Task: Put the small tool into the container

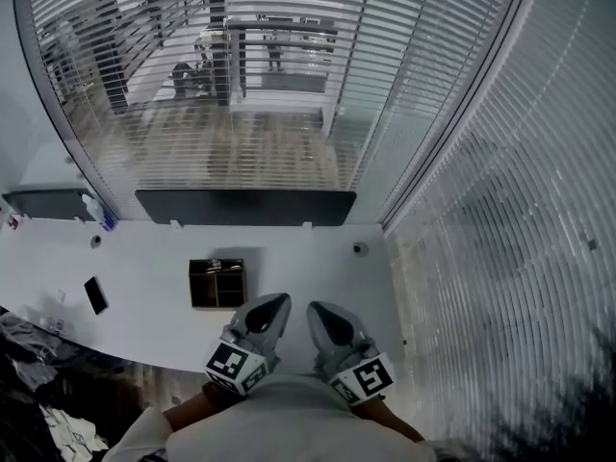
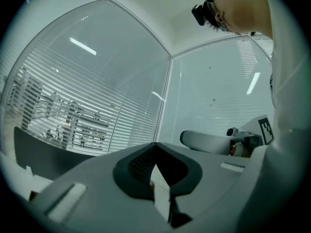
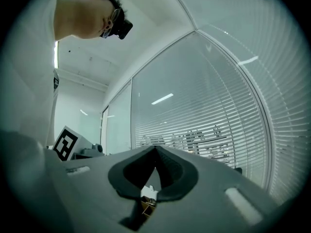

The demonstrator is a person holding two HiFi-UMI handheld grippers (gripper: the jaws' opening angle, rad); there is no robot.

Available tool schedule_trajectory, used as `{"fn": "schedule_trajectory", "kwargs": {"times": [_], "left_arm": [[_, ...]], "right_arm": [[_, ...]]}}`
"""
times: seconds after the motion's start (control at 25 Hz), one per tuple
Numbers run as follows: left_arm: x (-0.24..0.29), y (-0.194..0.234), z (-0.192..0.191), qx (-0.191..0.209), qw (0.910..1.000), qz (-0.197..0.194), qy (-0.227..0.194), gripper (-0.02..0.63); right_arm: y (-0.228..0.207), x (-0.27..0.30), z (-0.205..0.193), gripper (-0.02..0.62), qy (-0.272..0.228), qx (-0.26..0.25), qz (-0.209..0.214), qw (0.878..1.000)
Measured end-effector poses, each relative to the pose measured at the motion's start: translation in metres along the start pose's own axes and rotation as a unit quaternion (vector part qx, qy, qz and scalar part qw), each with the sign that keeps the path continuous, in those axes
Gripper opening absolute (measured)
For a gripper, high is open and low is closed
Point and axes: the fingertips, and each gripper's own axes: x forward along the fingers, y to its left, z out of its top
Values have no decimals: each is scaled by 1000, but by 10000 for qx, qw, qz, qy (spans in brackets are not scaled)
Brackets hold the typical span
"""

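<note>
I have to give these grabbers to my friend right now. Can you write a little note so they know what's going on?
Left gripper: jaws shut, nothing in them, held near the body over the table's near edge.
Right gripper: also shut and empty, right beside the left one.
Container: dark box with compartments on the white table, just ahead of the left gripper.
Small tool: can't be picked out here. A flat black thing lies further left on the table.
Done: no grip made yet.
Left: find the tool, grip it, put it in the container.

Black phone (image 1: 95,295) on white table (image 1: 308,282)
</note>
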Motion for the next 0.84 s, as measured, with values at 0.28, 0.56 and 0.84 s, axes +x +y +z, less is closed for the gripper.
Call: {"fn": "schedule_trajectory", "kwargs": {"times": [0.28,0.56,0.84], "left_arm": [[2,3,2,0,10000,-30,25,3],[-1,15,0,-53,9999,117,49,3],[-8,28,6,-82,9996,253,-13,3]], "right_arm": [[-8,7,-1,0,69,-14,-38,10000],[-7,15,-5,0,92,74,11,9999],[-3,25,-11,0,161,71,63,9998]]}}
